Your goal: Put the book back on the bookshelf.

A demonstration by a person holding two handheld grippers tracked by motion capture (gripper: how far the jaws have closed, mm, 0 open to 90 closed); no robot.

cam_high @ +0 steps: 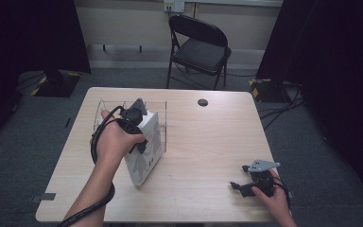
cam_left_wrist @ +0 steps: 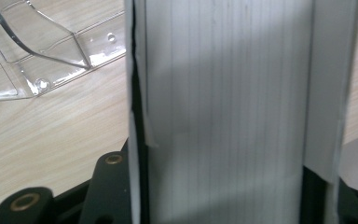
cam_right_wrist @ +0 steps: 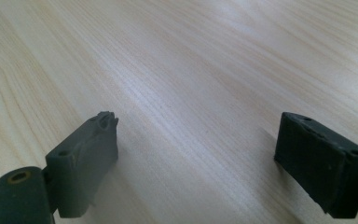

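Note:
A white book stands upright and slightly tilted on the wooden table, left of centre. My left gripper is shut on its upper edge, a hand wrapped around it. In the left gripper view the book's page edge sits between the two black jaws. Just behind the book stands a clear plastic rack, seen close up as a transparent rack. My right gripper rests low at the table's front right, open, with bare wood between its fingers.
A black cable grommet sits in the tabletop near its far edge. A black folding chair stands beyond the table. Bare wood lies between the book and the right gripper.

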